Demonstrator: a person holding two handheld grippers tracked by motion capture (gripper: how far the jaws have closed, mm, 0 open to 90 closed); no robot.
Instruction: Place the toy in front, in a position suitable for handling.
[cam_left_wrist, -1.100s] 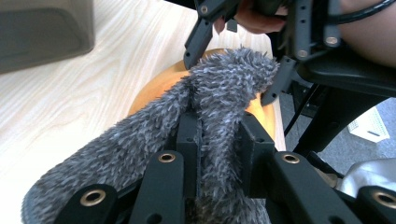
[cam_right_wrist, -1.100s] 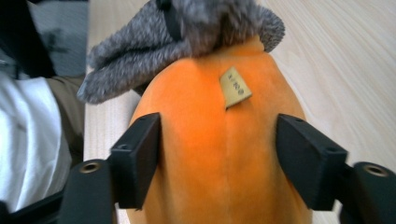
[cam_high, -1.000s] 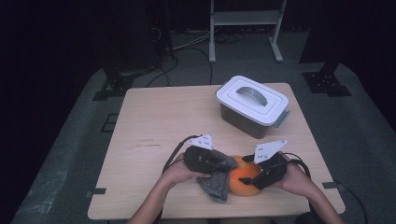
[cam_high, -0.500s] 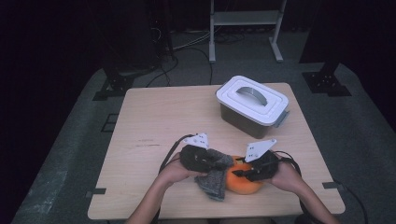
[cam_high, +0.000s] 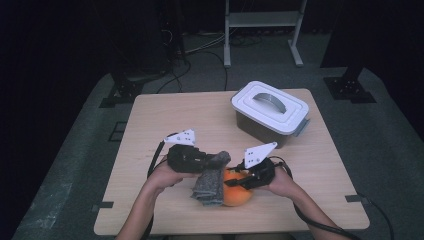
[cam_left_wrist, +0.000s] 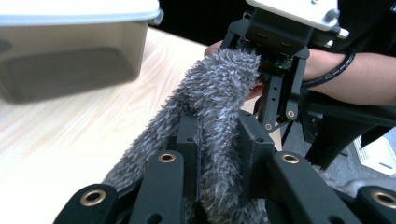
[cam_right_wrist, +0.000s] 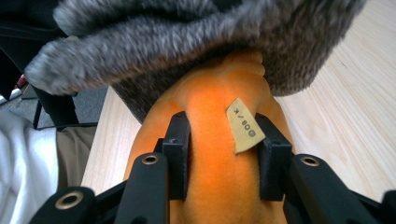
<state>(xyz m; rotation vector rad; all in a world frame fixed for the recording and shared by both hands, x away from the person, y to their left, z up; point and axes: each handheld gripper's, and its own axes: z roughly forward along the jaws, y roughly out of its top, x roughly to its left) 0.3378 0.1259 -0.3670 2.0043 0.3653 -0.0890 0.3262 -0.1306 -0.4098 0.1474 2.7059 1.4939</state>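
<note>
I find the grey furry cloth (cam_high: 210, 181) near the bench's front edge, draped over the orange plush item (cam_high: 236, 189) and touching it. My left tool (cam_left_wrist: 218, 140) is pressed onto a fold of the cloth, lifting one end. My right tool (cam_right_wrist: 223, 154) has just been closing and now pinches the orange plush between its pads. Both forearms enter from the front edge, tools pointing toward each other. A lidded container (cam_high: 270, 111) stands toward the far right corner, contents indistinct.
</note>
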